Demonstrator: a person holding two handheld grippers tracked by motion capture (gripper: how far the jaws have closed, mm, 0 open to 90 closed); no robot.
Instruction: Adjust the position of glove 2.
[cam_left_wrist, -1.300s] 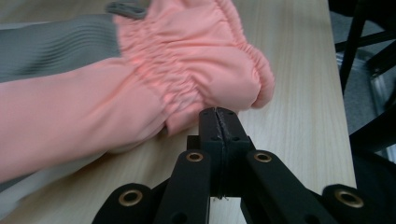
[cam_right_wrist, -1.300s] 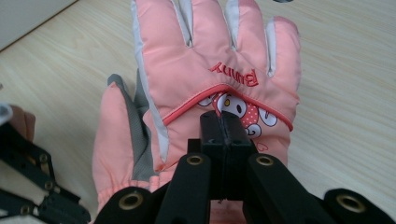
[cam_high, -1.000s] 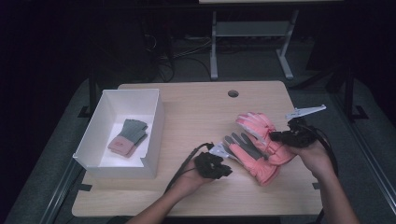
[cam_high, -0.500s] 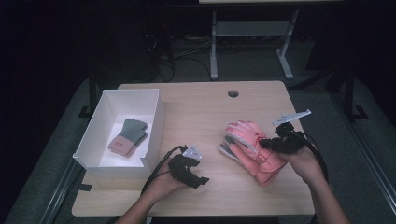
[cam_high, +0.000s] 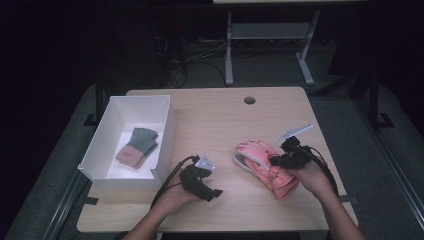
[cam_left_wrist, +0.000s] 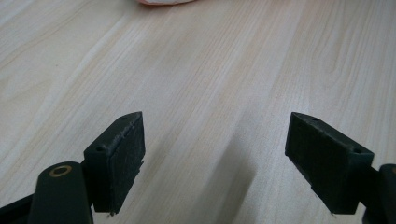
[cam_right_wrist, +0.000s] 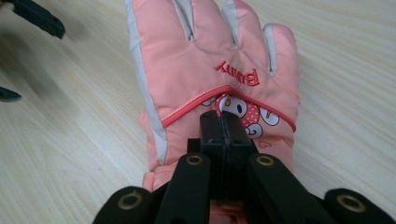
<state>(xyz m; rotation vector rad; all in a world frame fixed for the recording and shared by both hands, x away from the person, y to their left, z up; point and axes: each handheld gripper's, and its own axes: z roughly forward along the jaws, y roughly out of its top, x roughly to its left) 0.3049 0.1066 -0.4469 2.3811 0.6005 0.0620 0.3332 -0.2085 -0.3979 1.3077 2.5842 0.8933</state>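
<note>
The right tool (cam_right_wrist: 223, 122) pinches the pink glove (cam_right_wrist: 212, 70), which lies on the table (cam_high: 220, 120). The left tool (cam_left_wrist: 215, 163) is wide open over bare wood, holding nothing.

Table layout, seen from the person's side

A box (cam_high: 165, 131) is sitting at the table's (cam_high: 210, 112) left with gloves (cam_high: 137, 146) lying inside; another glove (cam_high: 265, 165) is lying right of centre, under the right gripper (cam_high: 274, 161); the left gripper (cam_high: 212, 192) is hovering between box and glove.
</note>
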